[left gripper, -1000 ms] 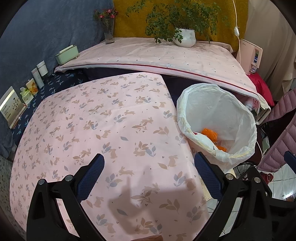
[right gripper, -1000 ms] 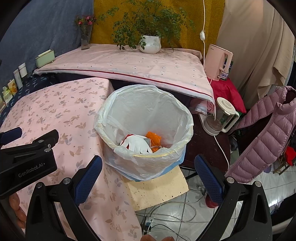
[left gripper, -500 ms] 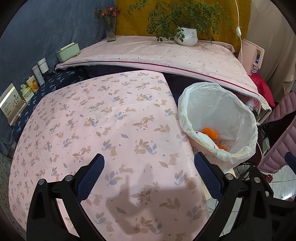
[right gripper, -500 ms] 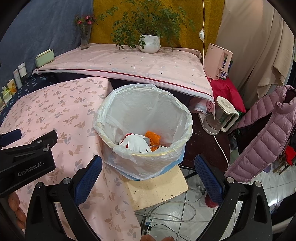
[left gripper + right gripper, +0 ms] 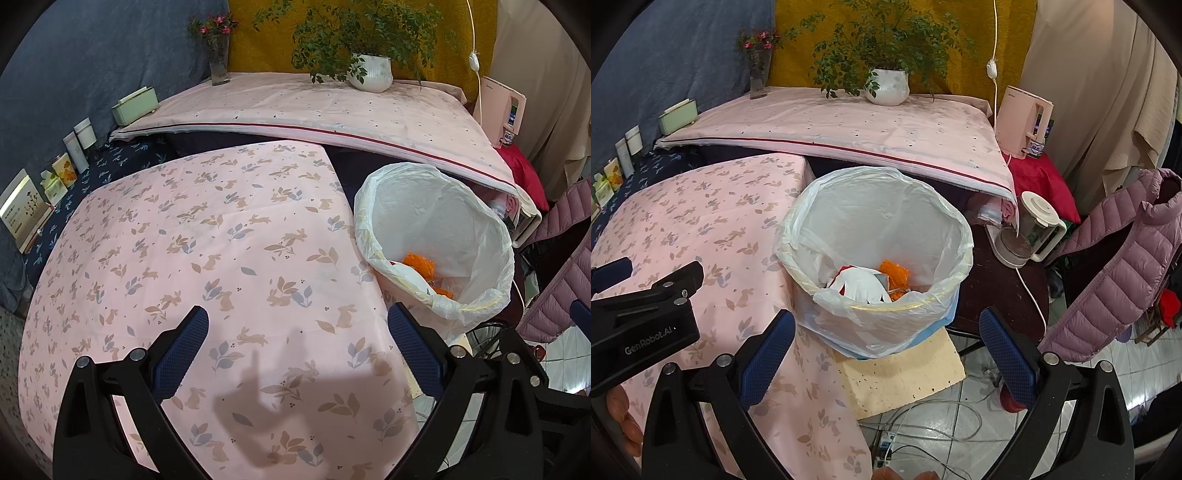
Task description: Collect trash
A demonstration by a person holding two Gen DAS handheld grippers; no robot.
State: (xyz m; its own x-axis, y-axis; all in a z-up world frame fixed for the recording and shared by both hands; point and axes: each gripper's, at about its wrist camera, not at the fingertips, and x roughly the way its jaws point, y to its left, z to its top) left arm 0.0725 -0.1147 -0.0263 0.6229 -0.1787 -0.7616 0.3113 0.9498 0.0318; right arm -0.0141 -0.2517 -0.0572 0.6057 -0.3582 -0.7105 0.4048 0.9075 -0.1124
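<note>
Hanging spread and empty, both claws, left [image 5: 295, 350] and right [image 5: 886, 350], faced the bin [image 5: 875, 258] beside the counter [image 5: 184, 240], trash [image 5: 864, 284] apparently dropped inside.

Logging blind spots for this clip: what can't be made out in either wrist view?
- Bin contents: in both views the near rim and the white glove hide whatever lies beneath the orange scrap.
- Bin base, right view: liner overhang covers it.
- Small containers, left view: labels too small.
- Left tongs and right tongs: open, bodies cut by frame edge.
</note>
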